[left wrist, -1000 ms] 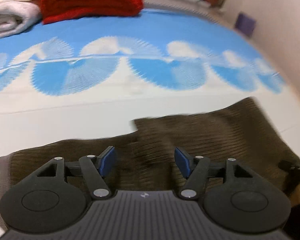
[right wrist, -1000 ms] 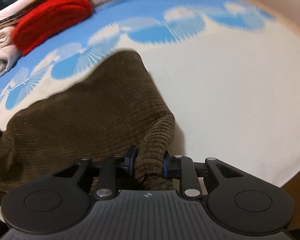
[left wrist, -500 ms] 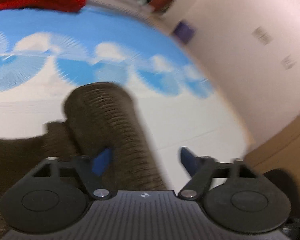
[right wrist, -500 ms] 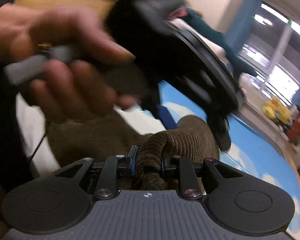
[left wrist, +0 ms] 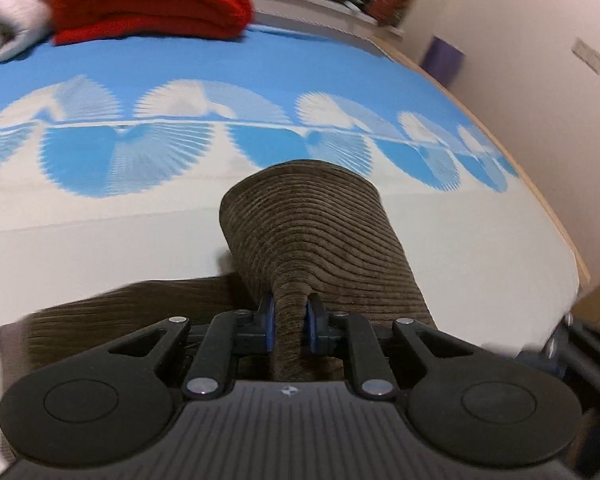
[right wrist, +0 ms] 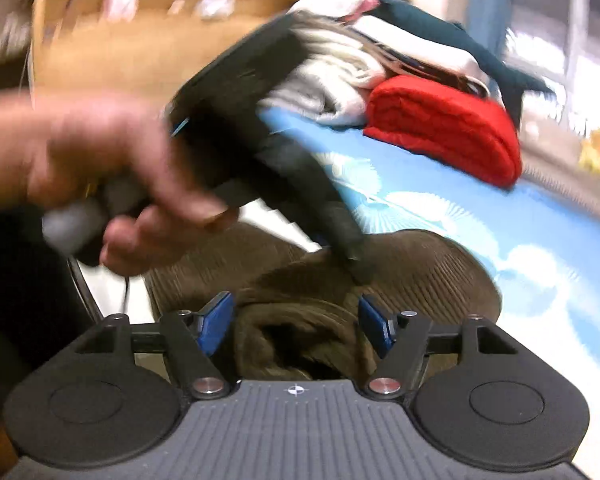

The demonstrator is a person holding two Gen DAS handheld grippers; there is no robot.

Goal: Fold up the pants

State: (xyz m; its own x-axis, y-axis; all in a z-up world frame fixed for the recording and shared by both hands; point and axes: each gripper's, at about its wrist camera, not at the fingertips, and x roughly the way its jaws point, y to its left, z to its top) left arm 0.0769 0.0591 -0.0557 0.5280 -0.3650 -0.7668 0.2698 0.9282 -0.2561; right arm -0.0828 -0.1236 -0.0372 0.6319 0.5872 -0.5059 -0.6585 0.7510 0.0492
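Item: brown corduroy pants (left wrist: 316, 236), lying on the bed (left wrist: 100, 240); one part drawn up into a ridge running away from the left gripper (left wrist: 290, 328), whose jaws pinch it narrowly. Right gripper (right wrist: 296, 326): jaws wide, bunched cloth between them, unclamped. Left is the holding hand. Beyond: red blanket (left wrist: 148, 0), white towels (left wrist: 8, 12). Containers: none seen.

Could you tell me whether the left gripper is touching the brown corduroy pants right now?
Touching. The left wrist view shows the left gripper with both blue pads pressed against a pinched ridge of the brown corduroy pants, with no gap on either side.
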